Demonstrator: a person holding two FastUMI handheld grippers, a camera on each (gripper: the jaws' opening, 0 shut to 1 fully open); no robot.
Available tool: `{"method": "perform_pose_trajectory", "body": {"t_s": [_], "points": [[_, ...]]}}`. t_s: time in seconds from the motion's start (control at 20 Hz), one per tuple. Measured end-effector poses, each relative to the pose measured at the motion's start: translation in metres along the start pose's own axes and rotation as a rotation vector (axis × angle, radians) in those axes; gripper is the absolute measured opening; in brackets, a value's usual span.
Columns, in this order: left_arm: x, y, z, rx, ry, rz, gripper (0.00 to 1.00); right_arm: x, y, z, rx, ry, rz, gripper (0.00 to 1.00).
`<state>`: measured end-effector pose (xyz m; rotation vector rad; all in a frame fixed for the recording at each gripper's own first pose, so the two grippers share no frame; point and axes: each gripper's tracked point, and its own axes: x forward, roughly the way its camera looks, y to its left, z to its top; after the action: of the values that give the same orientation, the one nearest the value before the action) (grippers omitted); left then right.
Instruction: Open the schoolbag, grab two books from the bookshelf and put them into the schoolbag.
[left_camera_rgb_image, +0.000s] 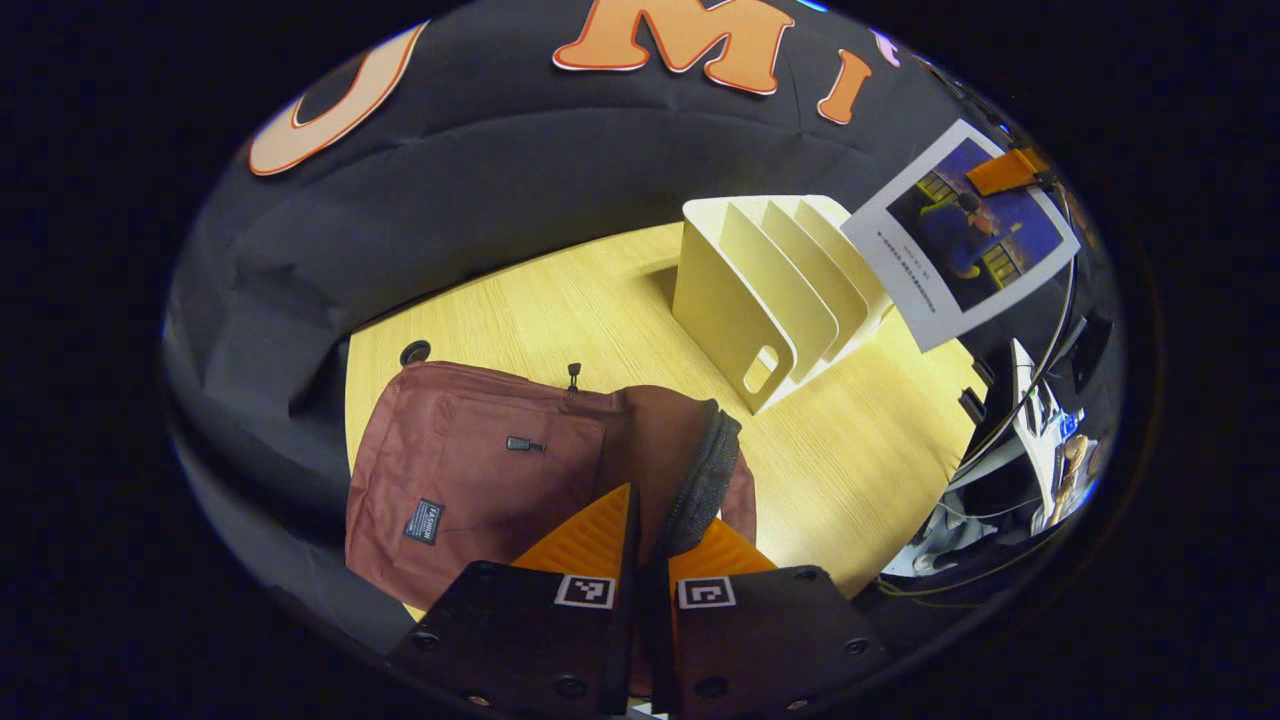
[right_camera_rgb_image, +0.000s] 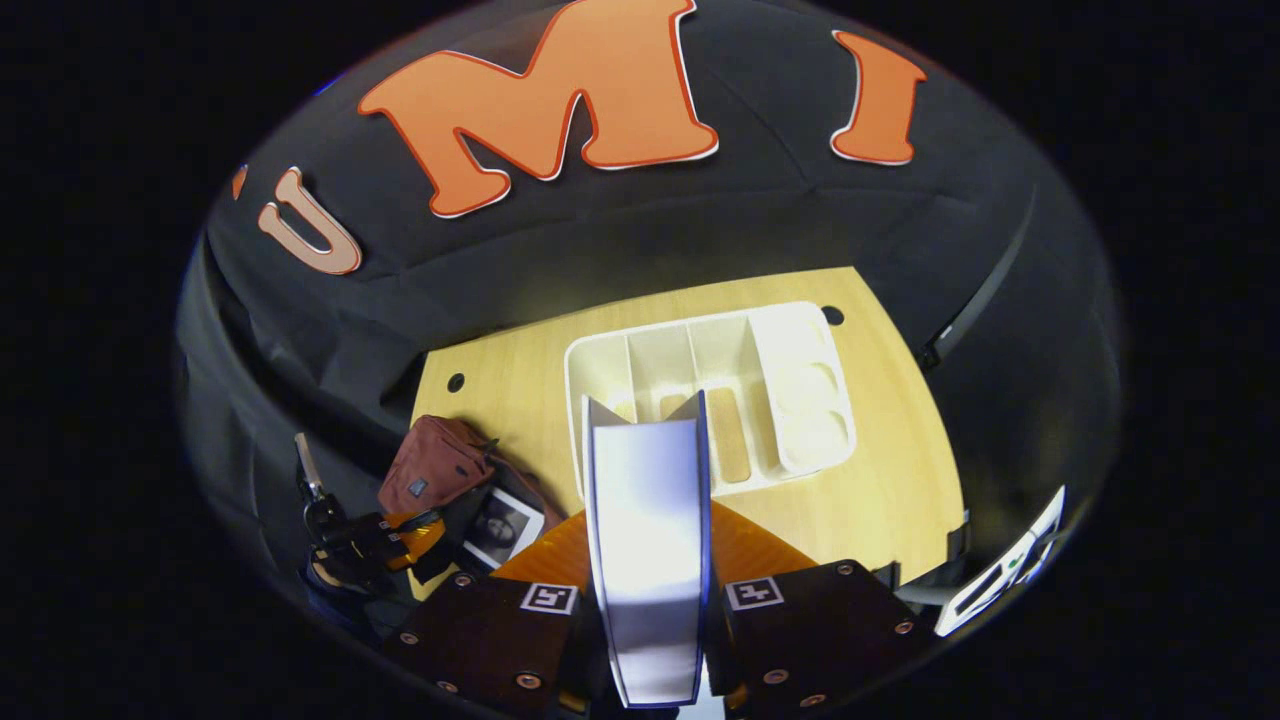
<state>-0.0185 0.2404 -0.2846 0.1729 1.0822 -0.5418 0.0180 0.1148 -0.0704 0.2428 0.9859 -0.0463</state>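
While black cloth (left_camera_rgb_image: 480, 190) backs the wooden table (left_camera_rgb_image: 560, 310), right tool (right_camera_rgb_image: 648, 560) grips a book (right_camera_rgb_image: 648, 520).

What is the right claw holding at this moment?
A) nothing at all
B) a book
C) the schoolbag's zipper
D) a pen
B: in the right gripper view a book stands on edge between the two fingers of the right claw, above the white bookshelf; in the left gripper view the same book hangs in the air beside the shelf.
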Motion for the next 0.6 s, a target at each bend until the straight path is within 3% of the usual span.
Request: {"method": "perform_pose_trajectory", "body": {"t_s": [0.2, 0.35, 0.6], "points": [[-0.002, 0.002, 0.002, 0.032, 0.011, -0.01, 0.09, 0.021, 0.021, -0.058, 0.172, 0.057, 0.127, 0.39], [-0.008, 0.008, 0.002, 0.052, 0.033, 0.012, 0.09, 0.037, 0.027, -0.086, 0.225, 0.074, 0.166, 0.39], [-0.017, 0.016, 0.01, 0.096, 0.055, 0.055, 0.09, 0.058, 0.054, -0.111, 0.293, 0.083, 0.295, 0.39]]}}
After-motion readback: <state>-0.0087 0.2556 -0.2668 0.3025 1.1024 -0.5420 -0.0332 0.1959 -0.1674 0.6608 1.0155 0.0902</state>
